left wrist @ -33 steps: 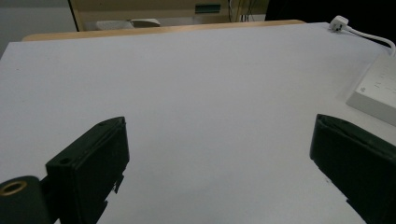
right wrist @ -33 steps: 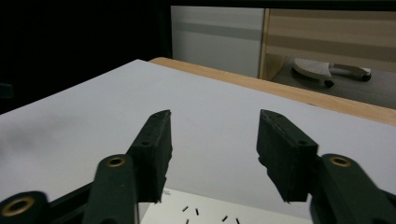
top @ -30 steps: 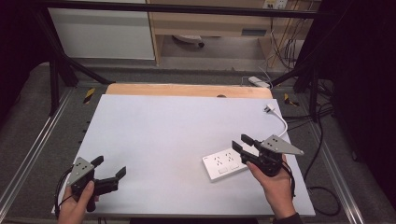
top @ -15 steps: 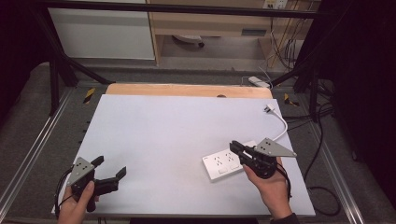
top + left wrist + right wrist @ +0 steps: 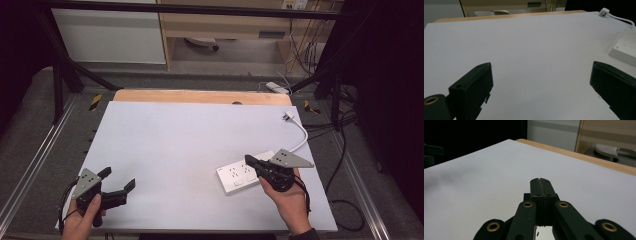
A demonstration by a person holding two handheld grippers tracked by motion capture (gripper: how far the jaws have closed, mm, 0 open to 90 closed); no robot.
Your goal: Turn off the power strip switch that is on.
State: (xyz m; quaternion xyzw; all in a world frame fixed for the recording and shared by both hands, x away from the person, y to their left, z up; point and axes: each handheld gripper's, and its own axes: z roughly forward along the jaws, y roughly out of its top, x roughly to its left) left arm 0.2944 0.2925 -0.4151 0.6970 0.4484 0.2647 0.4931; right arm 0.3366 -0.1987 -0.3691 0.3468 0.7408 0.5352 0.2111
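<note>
Lying just beneath right gripper [image 5: 250,161]'s closed jaws, power strip [image 5: 239,176]

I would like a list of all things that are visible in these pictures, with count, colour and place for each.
Power strip: 1, white, near right part of the table, under the right gripper's tip.
Cord: 1, white, runs from the strip toward the far right corner.
Plug: 1, white, at the cord's end near the far right corner.
Table: 1, white top with a wooden far edge, centre of the high view.
Cabinet: 1, white, on the floor beyond the table, at left.
Left gripper: 1, black, near left corner, jaws wide open.
Right gripper: 1, black, over the strip, jaws closed together on nothing.
Hands: 2, one on each gripper, at the near edge.
</note>
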